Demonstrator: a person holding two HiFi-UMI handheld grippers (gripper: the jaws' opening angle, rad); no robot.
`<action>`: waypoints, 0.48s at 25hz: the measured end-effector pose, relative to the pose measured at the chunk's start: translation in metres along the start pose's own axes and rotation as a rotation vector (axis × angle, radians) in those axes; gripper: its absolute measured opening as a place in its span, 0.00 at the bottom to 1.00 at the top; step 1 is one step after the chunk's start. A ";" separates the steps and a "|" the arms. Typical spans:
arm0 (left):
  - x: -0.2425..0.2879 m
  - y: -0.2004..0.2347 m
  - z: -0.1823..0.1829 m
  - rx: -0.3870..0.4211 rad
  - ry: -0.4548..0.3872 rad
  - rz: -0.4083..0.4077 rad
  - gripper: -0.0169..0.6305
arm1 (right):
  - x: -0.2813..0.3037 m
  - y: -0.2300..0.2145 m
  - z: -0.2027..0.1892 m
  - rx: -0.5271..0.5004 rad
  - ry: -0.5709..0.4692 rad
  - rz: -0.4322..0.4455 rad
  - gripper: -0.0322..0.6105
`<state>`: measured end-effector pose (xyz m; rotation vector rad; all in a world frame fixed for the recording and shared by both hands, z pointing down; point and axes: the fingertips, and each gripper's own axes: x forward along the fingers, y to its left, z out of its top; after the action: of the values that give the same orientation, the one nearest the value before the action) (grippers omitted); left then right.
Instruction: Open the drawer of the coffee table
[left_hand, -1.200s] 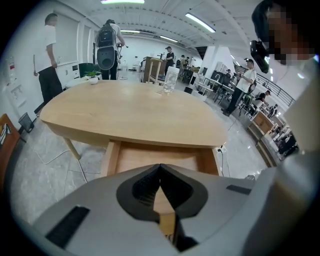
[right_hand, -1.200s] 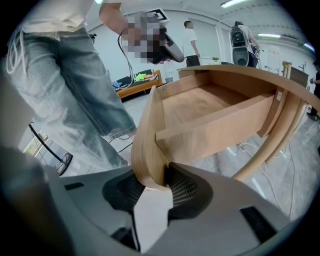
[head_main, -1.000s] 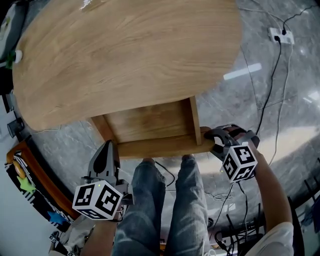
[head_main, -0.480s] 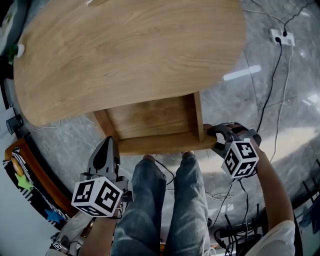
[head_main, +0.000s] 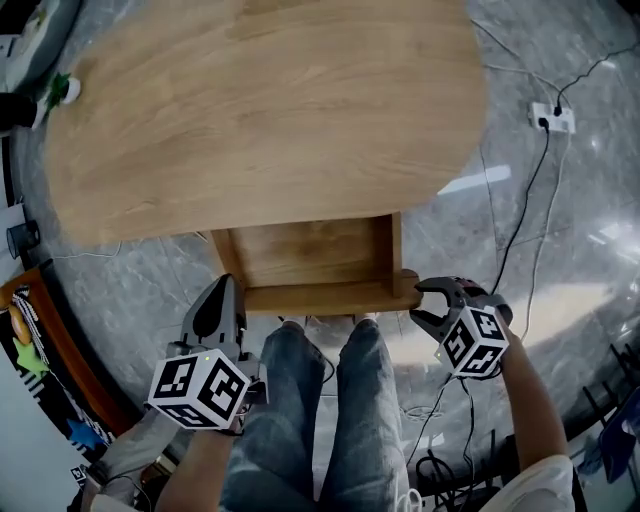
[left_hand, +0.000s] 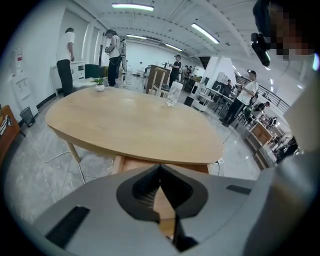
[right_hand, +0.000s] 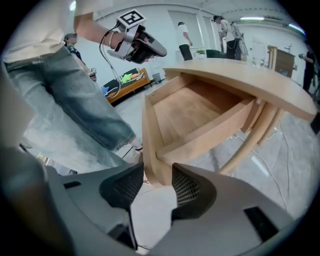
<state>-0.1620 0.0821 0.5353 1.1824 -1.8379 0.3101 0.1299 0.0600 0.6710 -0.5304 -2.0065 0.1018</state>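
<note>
A: Entry one. Where do we put the drawer (head_main: 305, 250)?

B: We log it as pulled out from under the near edge of the coffee table (head_main: 260, 110), towards the person's legs (head_main: 290, 400). Its wooden bottom and both side walls show in the head view. Its front panel (head_main: 320, 297) lies just above the jeans.

A: Right gripper (head_main: 422, 301)?

B: At the front panel's right-hand corner. In the right gripper view we see that corner standing between the jaws. The jaws have just been opening. As far as we can read it, the wood sits loose between the pads, so we record them as spread, not pinching.

A: Left gripper (head_main: 224, 290)?

B: Off to the drawer's left, above the grey floor (head_main: 130, 290), apart from the wood and pointing towards the table. In its own view the two jaws meet at the tips, pressed together with nothing between them.

A: Anything else for the page?

B: We note a small potted plant (head_main: 62, 90) at the table's far left edge. A power strip (head_main: 551, 118) lies with its cable on the floor to the right.
</note>
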 end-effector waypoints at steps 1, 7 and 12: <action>-0.003 -0.001 0.005 -0.004 -0.008 -0.007 0.02 | -0.010 -0.005 0.006 0.033 -0.018 -0.028 0.33; -0.042 -0.005 0.059 -0.037 -0.072 -0.034 0.02 | -0.096 -0.031 0.072 0.380 -0.277 -0.280 0.32; -0.093 -0.016 0.134 0.017 -0.191 -0.077 0.02 | -0.208 -0.040 0.144 0.570 -0.464 -0.649 0.26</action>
<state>-0.2099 0.0464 0.3825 1.3287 -1.9501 0.1743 0.0734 -0.0389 0.4416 0.5566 -2.3588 0.4070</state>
